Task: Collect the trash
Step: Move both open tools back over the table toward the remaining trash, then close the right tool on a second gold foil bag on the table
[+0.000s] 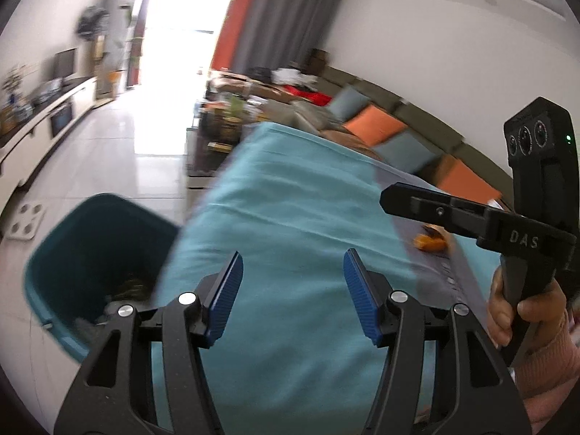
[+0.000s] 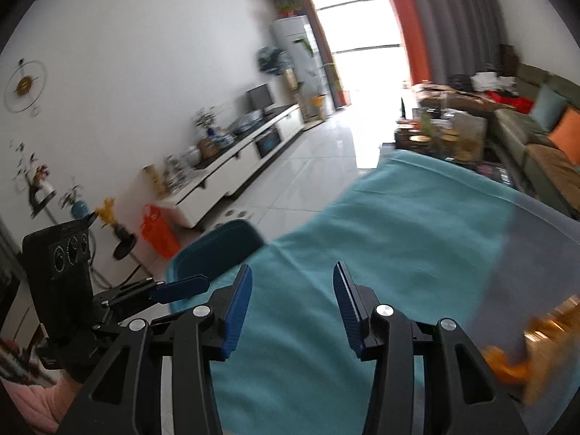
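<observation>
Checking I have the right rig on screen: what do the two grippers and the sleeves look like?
Both grippers, left and right, are matte black with angular cut-out arms, silver round pivot bolts and ribbed blue pads. The right one, seen from the left wrist view, carries white "DAS" lettering and a black camera block with a green light. Both hands wear pink knit sleeves.

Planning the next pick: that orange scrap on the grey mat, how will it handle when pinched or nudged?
The orange scrap looks small, lumpy and irregular, so probably light and unlikely to roll far. It lies on a smooth grey mat, so a nudge may slide it rather than tip it. It is blurred in both views, so stiffness is unclear; it may be soft peel.
</observation>
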The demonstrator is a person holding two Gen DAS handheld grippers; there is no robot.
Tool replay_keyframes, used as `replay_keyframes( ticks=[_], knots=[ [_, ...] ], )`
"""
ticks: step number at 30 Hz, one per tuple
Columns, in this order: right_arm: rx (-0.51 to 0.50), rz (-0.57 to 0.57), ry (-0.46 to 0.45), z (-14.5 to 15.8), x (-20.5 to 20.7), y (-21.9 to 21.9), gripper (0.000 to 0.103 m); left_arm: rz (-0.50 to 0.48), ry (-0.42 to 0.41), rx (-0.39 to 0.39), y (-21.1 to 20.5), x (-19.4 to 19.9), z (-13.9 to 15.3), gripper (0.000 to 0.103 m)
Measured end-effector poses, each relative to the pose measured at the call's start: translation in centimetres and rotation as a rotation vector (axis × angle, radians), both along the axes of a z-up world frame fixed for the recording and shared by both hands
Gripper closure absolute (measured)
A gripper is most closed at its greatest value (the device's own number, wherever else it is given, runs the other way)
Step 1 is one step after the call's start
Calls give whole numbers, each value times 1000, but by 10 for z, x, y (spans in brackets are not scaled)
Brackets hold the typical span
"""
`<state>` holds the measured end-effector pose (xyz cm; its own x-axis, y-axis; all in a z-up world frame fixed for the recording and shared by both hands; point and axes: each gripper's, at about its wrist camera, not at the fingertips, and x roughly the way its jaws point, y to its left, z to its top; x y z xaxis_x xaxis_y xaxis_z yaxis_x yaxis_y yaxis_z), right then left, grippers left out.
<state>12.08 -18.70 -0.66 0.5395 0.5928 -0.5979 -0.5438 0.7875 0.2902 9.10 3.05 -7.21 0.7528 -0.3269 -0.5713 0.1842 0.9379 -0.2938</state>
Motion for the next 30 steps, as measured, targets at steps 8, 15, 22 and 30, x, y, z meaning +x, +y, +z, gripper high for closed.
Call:
replay_keyframes(
  ticks=[8,15,22,30],
  knots=[
    [-14,-203,25,-11,3,-94,58,-188,30,20,-79,19,-5,46],
    [-10,-382,47,-19,18,-177,56,-282,63,46,-126,34,-13,46],
    [-17,-421,77,-32,40,-207,53,-321,75,74,-155,45,-10,46],
    [-60,-382,75,-38,58,-207,41,-337,74,93,-172,49,-4,46]
  ],
)
